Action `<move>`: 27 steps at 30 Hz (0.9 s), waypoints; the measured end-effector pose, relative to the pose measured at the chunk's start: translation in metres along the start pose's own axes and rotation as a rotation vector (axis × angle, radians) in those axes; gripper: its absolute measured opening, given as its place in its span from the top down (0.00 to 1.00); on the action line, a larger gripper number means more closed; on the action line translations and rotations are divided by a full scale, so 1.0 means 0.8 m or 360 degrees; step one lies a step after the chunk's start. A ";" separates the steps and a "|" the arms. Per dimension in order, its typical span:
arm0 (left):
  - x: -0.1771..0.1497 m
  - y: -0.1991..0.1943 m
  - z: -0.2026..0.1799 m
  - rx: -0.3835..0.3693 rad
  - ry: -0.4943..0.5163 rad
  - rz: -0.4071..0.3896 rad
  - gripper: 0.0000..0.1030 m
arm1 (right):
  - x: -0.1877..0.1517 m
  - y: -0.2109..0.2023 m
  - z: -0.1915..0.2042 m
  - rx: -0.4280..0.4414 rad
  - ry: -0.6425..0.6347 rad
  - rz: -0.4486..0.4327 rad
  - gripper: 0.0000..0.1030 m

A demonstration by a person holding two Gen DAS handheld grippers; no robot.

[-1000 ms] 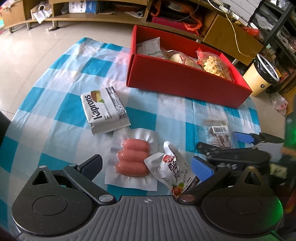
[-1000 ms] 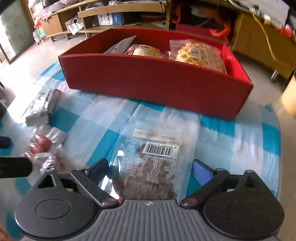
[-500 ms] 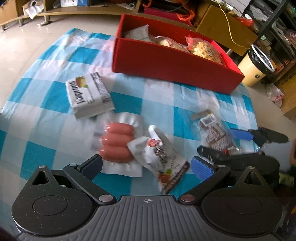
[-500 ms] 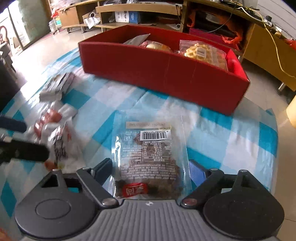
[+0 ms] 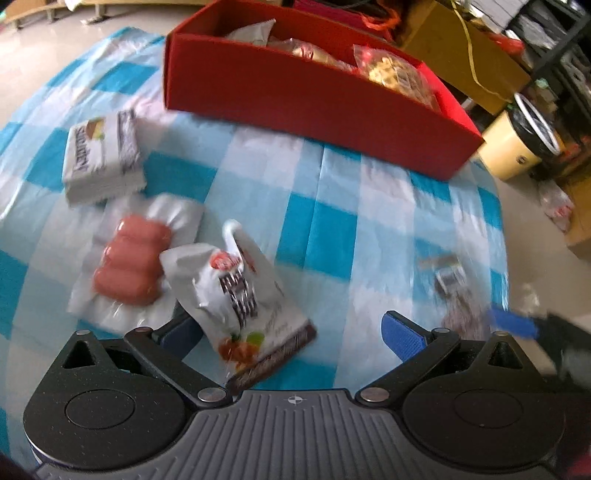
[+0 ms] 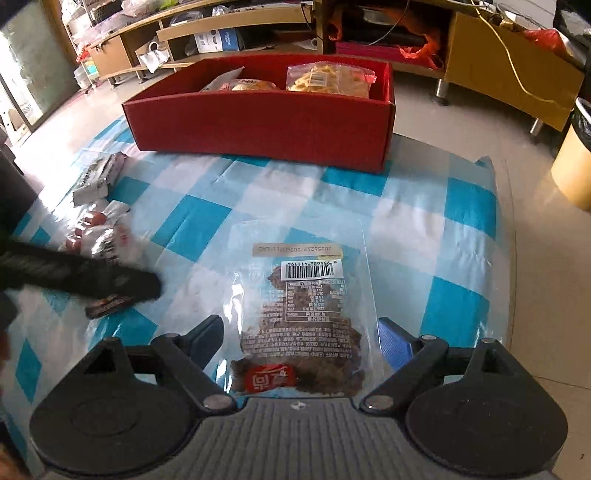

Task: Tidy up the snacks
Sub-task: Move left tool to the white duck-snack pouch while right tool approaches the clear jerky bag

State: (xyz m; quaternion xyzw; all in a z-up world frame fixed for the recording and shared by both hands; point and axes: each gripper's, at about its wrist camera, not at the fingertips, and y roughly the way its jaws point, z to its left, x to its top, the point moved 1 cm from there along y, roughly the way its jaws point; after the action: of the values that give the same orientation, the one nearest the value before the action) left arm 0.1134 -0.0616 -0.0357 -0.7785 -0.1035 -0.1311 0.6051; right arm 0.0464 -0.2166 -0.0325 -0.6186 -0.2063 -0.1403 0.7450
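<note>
The task is judged partly done. A red box (image 6: 258, 122) is seen at the far side of the table (image 6: 424, 236), and three packets are already lodged in it: a waffle bag (image 6: 328, 79) at the right, a bun packet (image 6: 251, 85) in the middle and a pale packet (image 6: 221, 79) at the left. Four snacks are left on the checked cloth (image 5: 332, 236).

The left hand-held gripper (image 5: 291, 332) is held wide open over a white pouch (image 5: 243, 291), whose lower end lies between the fingers; no grip is made, and one edge looks lifted, though this is blurred. The pouch is laid partly over a sausage pack (image 5: 133, 258), and a wafer pack (image 5: 101, 158) is found just beyond that, nearer the box.

The right hand-held gripper (image 6: 299, 336) is likewise open, with a clear jerky bag (image 6: 303, 314) lying flat between its fingers, ungripped, well apart from the box.

Each of the four is judged still to need lifting over the box's near wall. The overlap of pouch and sausages may cause one to be dragged with the other. The two grippers are worked close together, so a clash is possible. Shelves (image 6: 221, 26) and a yellow bin (image 6: 572, 155) are seen beyond the table, clear of the work.
</note>
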 end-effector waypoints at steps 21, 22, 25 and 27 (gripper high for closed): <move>0.032 0.043 -0.050 0.0339 0.0358 -0.0081 0.03 | -0.004 0.018 -0.004 -0.0052 -0.0029 0.0046 0.09; 0.031 0.042 -0.051 0.0327 0.0389 -0.0092 0.06 | -0.004 0.018 -0.004 -0.0057 -0.0041 0.0042 0.09; 0.024 0.030 -0.048 0.0296 0.0424 -0.0109 0.20 | -0.002 0.018 -0.003 -0.0082 -0.0066 0.0036 0.13; 0.017 0.023 -0.048 0.0305 0.0469 -0.0112 0.32 | 0.000 0.018 -0.003 -0.0088 -0.0068 0.0033 0.14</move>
State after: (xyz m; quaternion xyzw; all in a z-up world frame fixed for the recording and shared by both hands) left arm 0.1291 -0.1030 -0.0388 -0.6855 -0.0530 -0.2545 0.6801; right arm 0.0532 -0.2161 -0.0458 -0.6440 -0.2118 -0.1249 0.7244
